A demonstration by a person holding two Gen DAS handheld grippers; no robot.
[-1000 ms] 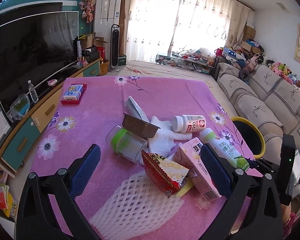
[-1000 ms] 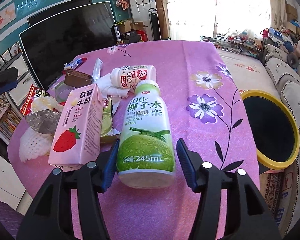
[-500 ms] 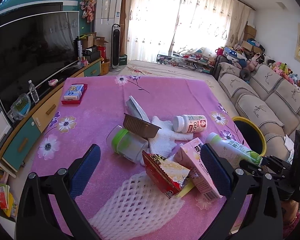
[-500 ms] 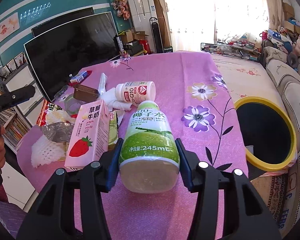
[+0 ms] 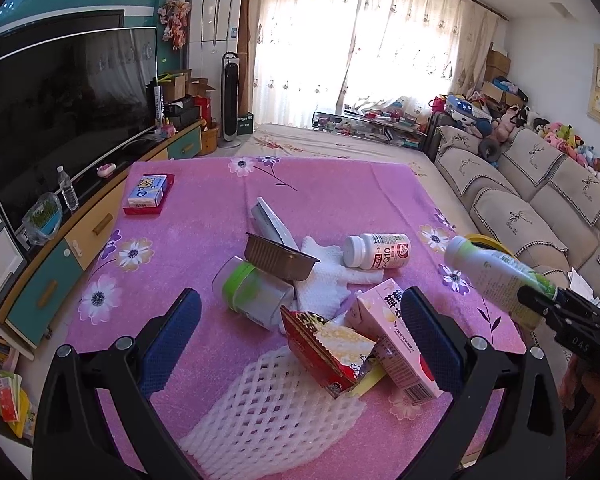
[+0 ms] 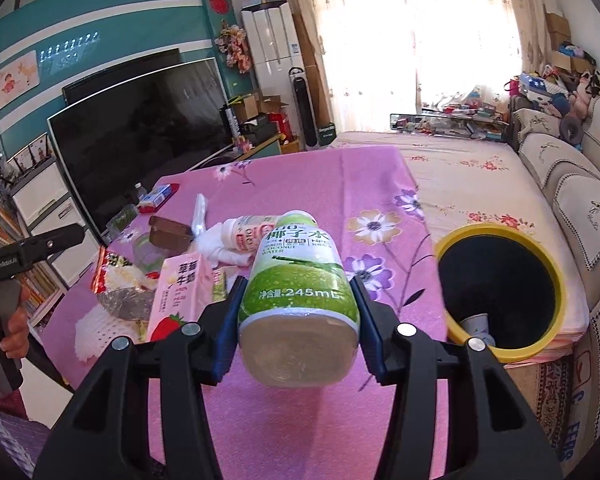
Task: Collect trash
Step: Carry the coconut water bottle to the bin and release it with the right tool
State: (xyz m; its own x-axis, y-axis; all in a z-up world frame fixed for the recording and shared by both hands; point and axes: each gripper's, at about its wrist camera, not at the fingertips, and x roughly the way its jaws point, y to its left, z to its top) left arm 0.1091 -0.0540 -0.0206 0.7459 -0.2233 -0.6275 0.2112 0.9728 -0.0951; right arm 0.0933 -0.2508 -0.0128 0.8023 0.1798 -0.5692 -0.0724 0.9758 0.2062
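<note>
My right gripper [image 6: 296,324] is shut on a green and white coconut water bottle [image 6: 296,280], held off the pink tablecloth [image 6: 308,184] with its cap pointing away. The left wrist view shows that bottle [image 5: 496,276] at the right, over the table's edge. A yellow-rimmed black bin [image 6: 500,284] stands to the right of the table. My left gripper [image 5: 300,336] is open above a trash pile: pink strawberry milk carton [image 5: 396,344], red snack packet [image 5: 324,348], white foam net [image 5: 268,408], clear jar with a green band [image 5: 252,292], brown foil tray [image 5: 280,256], white pill bottle [image 5: 376,250].
A red tray with a blue box [image 5: 148,196] lies at the table's far left. A large TV [image 5: 60,112] on a low cabinet stands left of the table, a beige sofa [image 5: 532,200] right. A small cup [image 6: 476,326] lies inside the bin. A hand [image 6: 4,332] holds the left gripper's handle.
My right gripper has lifted the coconut water bottle off the tablecloth and carried it up and toward the bin side. The left gripper stays still and open.
</note>
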